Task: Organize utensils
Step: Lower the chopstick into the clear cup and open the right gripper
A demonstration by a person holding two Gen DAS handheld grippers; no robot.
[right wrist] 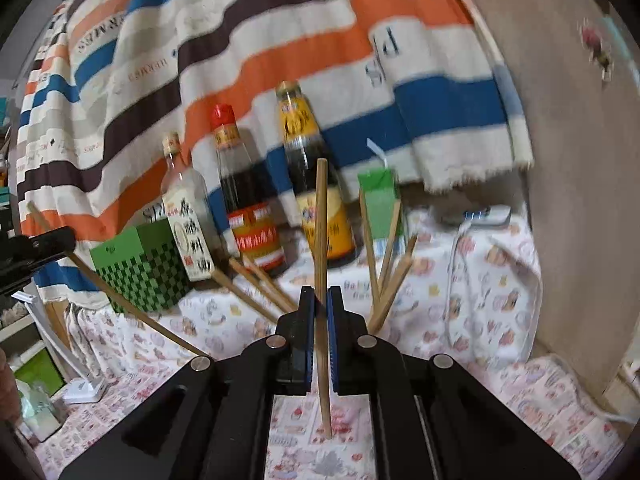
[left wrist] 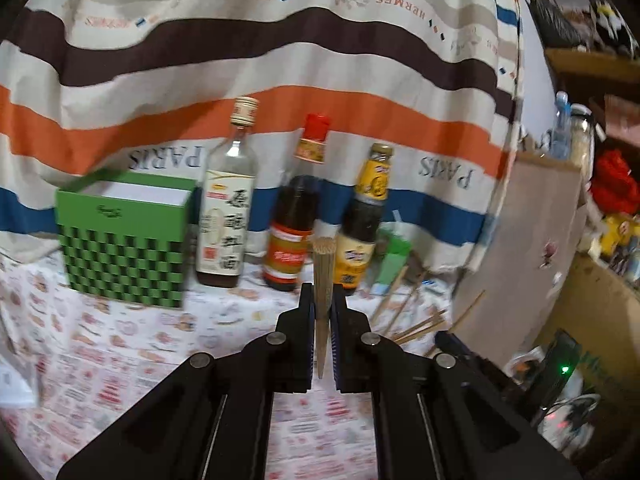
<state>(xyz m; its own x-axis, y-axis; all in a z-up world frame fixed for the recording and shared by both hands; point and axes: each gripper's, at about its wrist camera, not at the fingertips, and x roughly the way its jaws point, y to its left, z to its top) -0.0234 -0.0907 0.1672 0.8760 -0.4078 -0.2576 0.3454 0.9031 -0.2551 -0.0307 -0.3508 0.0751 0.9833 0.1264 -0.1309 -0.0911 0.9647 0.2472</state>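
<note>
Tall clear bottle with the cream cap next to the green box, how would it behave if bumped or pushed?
The clear bottle looks tall and narrow on a soft printed cloth, so a push near the neck would probably tip it. It appears to be glass, likely slick and breakable. The green checkered box stands close beside it and might stop a fall that way.

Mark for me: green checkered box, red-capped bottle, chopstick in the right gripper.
green checkered box [left wrist: 124,260], left wrist view, on its checkered front face.
red-capped bottle [left wrist: 294,208], left wrist view, on the dark glass body.
chopstick [right wrist: 321,216], right wrist view, on the shaft above the jaws.
</note>
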